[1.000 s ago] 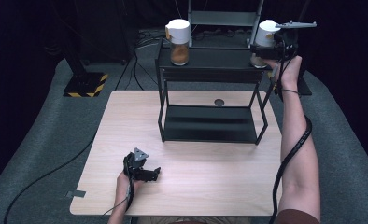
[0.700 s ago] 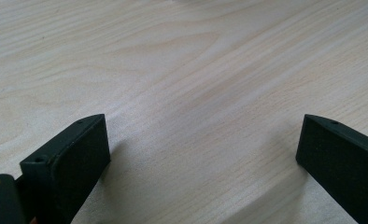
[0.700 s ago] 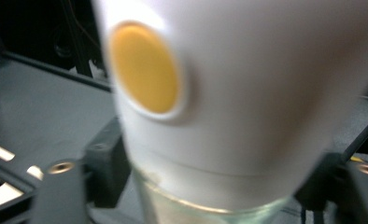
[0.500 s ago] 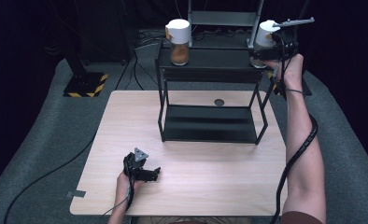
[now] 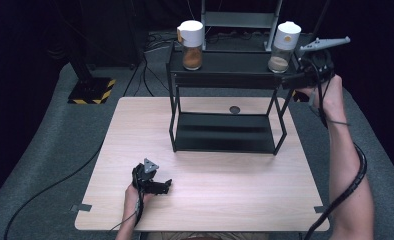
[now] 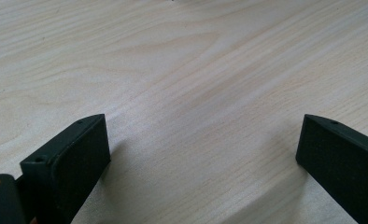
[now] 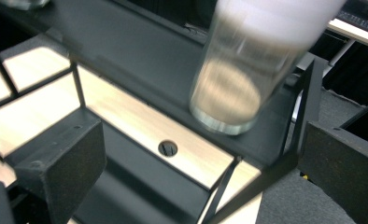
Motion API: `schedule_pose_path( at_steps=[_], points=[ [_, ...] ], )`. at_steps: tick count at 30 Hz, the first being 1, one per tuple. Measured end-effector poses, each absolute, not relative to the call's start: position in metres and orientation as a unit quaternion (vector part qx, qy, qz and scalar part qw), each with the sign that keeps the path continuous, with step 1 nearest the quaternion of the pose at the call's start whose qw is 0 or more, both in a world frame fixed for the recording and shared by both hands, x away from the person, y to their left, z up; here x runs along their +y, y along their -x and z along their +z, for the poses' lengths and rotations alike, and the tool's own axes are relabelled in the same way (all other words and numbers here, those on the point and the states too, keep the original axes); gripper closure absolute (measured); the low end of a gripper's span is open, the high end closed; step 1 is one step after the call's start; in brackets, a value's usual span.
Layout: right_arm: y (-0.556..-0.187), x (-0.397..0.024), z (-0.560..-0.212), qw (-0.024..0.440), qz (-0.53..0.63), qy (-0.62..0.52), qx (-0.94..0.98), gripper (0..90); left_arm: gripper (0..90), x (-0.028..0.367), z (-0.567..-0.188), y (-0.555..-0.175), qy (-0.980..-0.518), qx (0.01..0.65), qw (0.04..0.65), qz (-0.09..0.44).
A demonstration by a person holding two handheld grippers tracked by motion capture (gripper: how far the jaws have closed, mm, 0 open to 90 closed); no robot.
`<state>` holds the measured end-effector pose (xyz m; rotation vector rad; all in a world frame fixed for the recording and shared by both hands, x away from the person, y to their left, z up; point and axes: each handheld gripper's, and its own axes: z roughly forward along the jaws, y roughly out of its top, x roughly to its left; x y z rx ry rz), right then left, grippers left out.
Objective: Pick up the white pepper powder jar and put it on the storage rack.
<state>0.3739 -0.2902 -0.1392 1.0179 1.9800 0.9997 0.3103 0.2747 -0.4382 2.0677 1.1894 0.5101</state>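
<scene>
While the left gripper (image 5: 157,186) rests low on the table (image 5: 225,200) near the front edge, its jaws stand well apart with bare wood between them in the left gripper view; nothing held.

Further back, a black two-tier rack (image 5: 225,125) stands on the table. Left jar (image 5: 191,45) on the top shelf: clear glass, white lid, orange-brown powder in the lower part. Small dark hole (image 5: 234,109) in the tabletop behind the lower shelf.

Right jar (image 5: 284,47) sits upright on the top shelf near its right end, white lid, pale tan powder at the bottom. Right gripper (image 5: 297,80) is just beside it, to its right and apart from it. Its jaws have just been opening and now stand wide, nothing between them; in the right gripper view the jar (image 7: 238,79) is ahead of the jaws, blurred, clear of both pads.

Handling, as judged: glass wall is stiff, smooth, likely slippery and breakable if tipped off the shelf edge. Mostly empty, so probably light, with weight sitting low. Tall and narrow, so a knock near the lid could topple it. Best hold looks to be across the glass body below the lid, around mid-height, pads square on opposite sides; the lid may be loose and is a poorer place to grip.
</scene>
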Motion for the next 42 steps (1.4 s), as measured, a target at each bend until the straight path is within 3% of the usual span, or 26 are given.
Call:
schedule_pose_path(
  at_steps=[14,34,42],
  points=[
    [-0.307,-0.309,-0.238,0.322,0.372,-0.375,0.786,0.0,2.2,0.275,-0.438,-0.311,-0.796,0.458,0.344,0.195],
    [-0.272,-0.325,-0.43,0.229,0.379,-0.468,0.765,0.0,2.2,0.275,-0.438,-0.311,-0.796,0.457,0.344,0.196],
    [-0.264,-0.324,-0.445,0.243,0.396,-0.471,0.75,0.0,2.1,0.274,-0.439,-0.309,-0.796,0.457,0.344,0.2]
  ],
)
